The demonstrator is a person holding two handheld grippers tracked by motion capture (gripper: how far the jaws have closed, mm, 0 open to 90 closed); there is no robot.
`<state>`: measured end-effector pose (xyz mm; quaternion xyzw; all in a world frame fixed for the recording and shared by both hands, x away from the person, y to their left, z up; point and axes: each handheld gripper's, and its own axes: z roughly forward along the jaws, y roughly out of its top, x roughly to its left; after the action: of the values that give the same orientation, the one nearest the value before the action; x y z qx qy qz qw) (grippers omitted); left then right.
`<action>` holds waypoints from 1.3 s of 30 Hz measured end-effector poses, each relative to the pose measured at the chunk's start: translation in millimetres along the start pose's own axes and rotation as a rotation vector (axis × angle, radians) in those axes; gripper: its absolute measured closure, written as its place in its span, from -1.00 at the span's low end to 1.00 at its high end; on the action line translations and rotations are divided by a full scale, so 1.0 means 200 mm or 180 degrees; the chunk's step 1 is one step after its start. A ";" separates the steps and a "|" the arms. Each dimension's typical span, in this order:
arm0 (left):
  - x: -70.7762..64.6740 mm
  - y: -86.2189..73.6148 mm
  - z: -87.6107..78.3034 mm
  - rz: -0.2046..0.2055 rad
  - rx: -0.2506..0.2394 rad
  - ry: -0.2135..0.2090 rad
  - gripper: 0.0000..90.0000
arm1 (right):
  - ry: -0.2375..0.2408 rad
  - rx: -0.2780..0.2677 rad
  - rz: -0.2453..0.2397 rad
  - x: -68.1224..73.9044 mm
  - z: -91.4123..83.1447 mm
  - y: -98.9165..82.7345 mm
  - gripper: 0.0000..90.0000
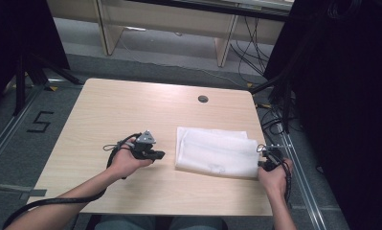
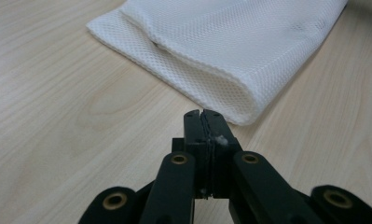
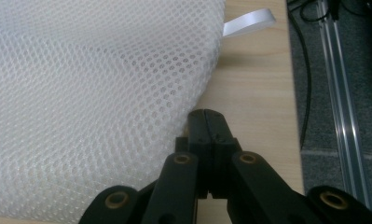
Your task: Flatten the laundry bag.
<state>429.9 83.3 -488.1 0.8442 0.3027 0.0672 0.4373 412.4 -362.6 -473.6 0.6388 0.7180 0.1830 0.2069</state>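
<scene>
The mesh bag (image 1: 216, 152) lies folded flat on the table (image 1: 131, 110), toward its right side. The fold looks done: layers are stacked, with a white tab (image 3: 249, 21) poking out at one corner. The left gripper (image 2: 205, 113) sits just beside its left edge, jaws closed on nothing. The right gripper (image 3: 205, 112) is closed too, empty, at its right edge. Perhaps only a last tidy or another fold remains.

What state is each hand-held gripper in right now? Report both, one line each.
Left hand-held gripper: closed, holding nothing, just short of the folded white mesh fabric bag.
Right hand-held gripper: closed, empty, at the bag's edge.
</scene>
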 end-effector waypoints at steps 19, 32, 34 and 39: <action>0.11 -0.02 0.00 -0.0319 -0.0024 0.0185 0.84 | 0.0177 0.0005 -0.0237 0.28 0.06 0.15 1.00; 0.11 0.01 -0.03 -0.0489 -0.0068 0.0016 0.63 | 0.0210 0.0097 -0.0257 0.32 0.08 0.15 1.00; 0.10 0.00 -0.01 -0.0428 -0.0007 0.0065 0.62 | 0.0215 0.0078 -0.0312 0.34 0.09 0.15 1.00; 0.10 -0.02 -0.05 -0.0389 0.0056 0.0050 0.61 | 0.0231 0.0074 -0.0397 0.39 0.10 0.17 1.00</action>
<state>441.4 102.7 -488.0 0.8274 0.3576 0.0444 0.4308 444.4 -281.2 -477.0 0.5881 0.7655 0.1845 0.1844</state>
